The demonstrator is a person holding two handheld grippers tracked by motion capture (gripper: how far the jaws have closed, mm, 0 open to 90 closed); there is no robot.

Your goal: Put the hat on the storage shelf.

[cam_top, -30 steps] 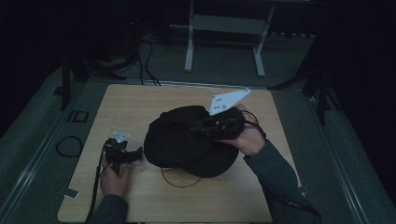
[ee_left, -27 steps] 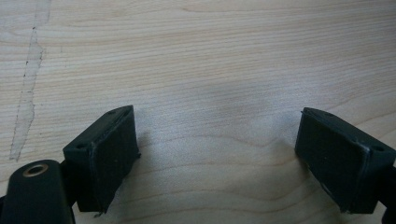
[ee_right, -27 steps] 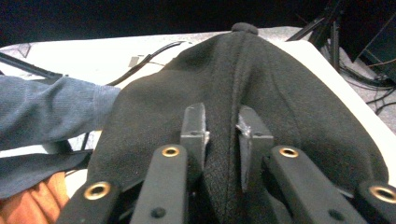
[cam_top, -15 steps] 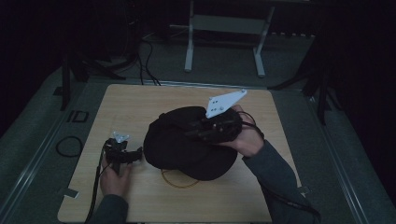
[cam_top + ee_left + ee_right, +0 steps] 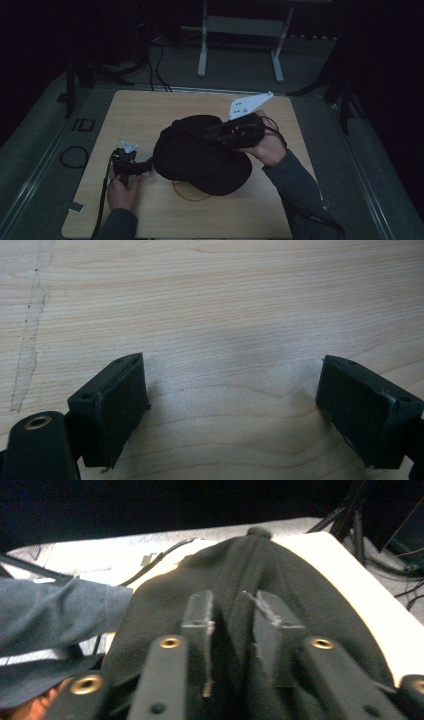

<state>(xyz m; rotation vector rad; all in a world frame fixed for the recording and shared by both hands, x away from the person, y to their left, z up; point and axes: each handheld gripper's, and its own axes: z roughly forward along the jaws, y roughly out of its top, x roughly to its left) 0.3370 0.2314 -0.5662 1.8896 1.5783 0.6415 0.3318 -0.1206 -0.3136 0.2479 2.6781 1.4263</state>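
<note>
Now the cap point(image 5: 200, 157) has shifted only a little against the pictures from a moment ago: its crown on the right side looks slightly more lifted and pulled toward the right gripper point(image 5: 220, 134), and the grey plate on that gripper has tilted a bit. I judge that the person is raising or reshaping the cap by a fold of its cloth, and this step is under way, not finished.

The cap is black, soft and matte, with a small button on top point(image 5: 258, 531) and seams running down from it. It lies in the middle of the table point(image 5: 150, 107), the brim toward the person, and it partly covers a thin ring point(image 5: 192, 192) on the wood.

In the right gripper view a ridge of cloth point(image 5: 235, 630) stands between the two jaws, which are close together and pinch it.

The left gripper point(image 5: 145, 165) rests on the table just beside the cap's left edge; its jaws are wide apart with only bare wood point(image 5: 225, 315) between them
</note>
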